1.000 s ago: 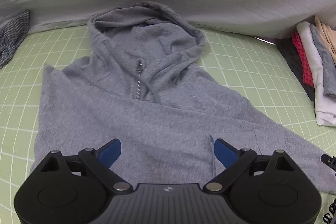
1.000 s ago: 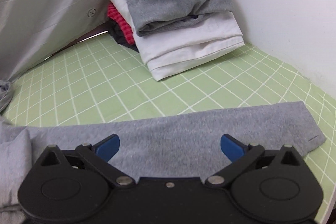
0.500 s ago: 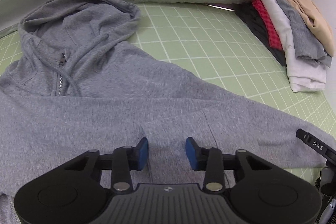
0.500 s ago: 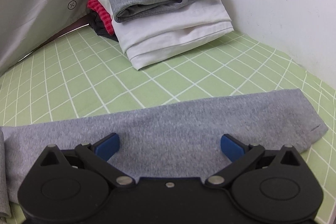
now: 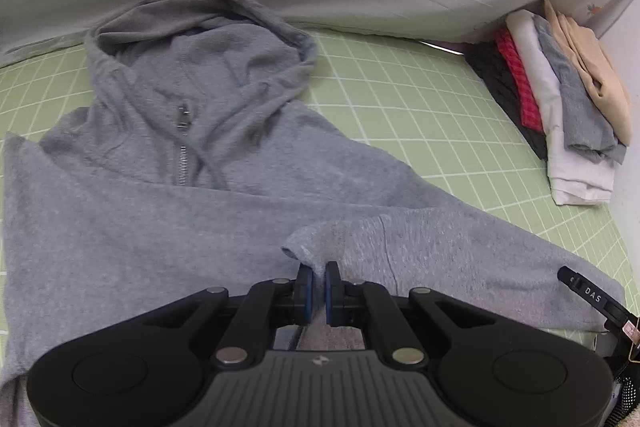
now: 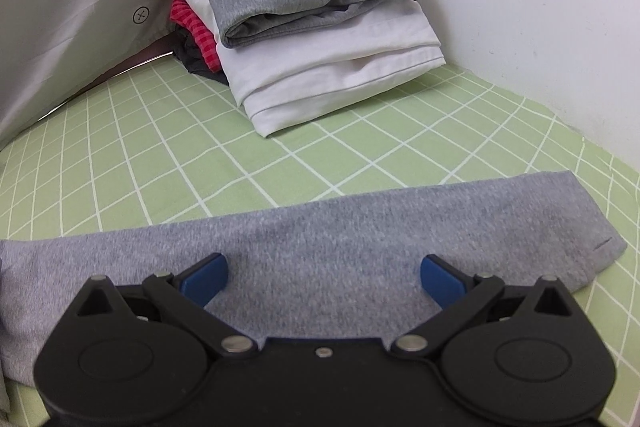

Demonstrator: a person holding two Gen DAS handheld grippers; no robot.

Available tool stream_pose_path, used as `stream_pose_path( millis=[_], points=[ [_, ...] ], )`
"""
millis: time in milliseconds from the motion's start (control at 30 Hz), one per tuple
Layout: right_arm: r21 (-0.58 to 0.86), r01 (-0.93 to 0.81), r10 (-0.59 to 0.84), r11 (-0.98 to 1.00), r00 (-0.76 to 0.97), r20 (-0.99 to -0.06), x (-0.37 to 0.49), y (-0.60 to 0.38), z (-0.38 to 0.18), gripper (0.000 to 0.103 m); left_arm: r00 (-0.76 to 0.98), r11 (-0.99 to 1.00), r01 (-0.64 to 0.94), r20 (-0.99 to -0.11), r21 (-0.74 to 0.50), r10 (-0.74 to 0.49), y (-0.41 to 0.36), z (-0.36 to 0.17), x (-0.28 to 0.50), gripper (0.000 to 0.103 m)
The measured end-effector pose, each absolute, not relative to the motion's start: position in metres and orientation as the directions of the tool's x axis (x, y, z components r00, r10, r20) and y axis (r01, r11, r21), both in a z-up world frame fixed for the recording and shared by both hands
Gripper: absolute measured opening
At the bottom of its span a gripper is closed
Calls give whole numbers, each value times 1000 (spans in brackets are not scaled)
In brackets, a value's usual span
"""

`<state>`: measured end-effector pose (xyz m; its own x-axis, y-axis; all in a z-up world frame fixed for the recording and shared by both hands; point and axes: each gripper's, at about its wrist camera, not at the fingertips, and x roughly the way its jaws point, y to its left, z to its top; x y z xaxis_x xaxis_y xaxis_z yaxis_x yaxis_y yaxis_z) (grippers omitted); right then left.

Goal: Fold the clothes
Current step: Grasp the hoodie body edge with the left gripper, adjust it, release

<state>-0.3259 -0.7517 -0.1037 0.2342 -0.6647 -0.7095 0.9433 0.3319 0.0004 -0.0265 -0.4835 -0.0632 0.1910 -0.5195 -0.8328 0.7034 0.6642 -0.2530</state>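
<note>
Grey hoodie (image 5: 132, 227) fabric sits pinched in the left claw (image 5: 316, 285); right claw (image 6: 323, 277), marked "DAS", gapes.

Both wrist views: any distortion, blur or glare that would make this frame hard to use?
Left wrist view: strong fisheye bending of the green grid sheet, dark corners; hoodie slightly soft, lighting even, no glare; left gripper sharp, pinching hoodie fabric. Right wrist view: same barrel curve, soft diffuse light on the sleeve and folded stack, mild softness only; right gripper open.

Bedroom: checked bedsheet (image 6: 360, 147), folded clothes (image 6: 312, 39)
</note>
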Motion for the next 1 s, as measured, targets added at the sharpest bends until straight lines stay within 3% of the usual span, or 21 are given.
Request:
stream_pose_path(
  millis=[533,733,800,933,1000],
  points=[
    [-1,944,-657,329,228,-718,-325,-750,-102,103,393,866,474,-841,-161,-372,-368,-49,63,6],
    [-4,943,-652,332,226,-724,-323,-748,-101,103,390,921,363,-873,-145,-291,-349,-71,75,13],
    [-5,943,-651,332,225,-725,-322,-748,-102,103,384,927,352,-882,-132,-272,-348,-79,75,21],
    [-6,942,-646,335,225,-729,-321,-747,-101,103,403,932,347,-880,-109,-253,-352,-86,71,28],
    [-6,942,-644,336,225,-731,-320,-746,-101,103,410,935,341,-881,-93,-237,-354,-88,70,44]
  ],
)
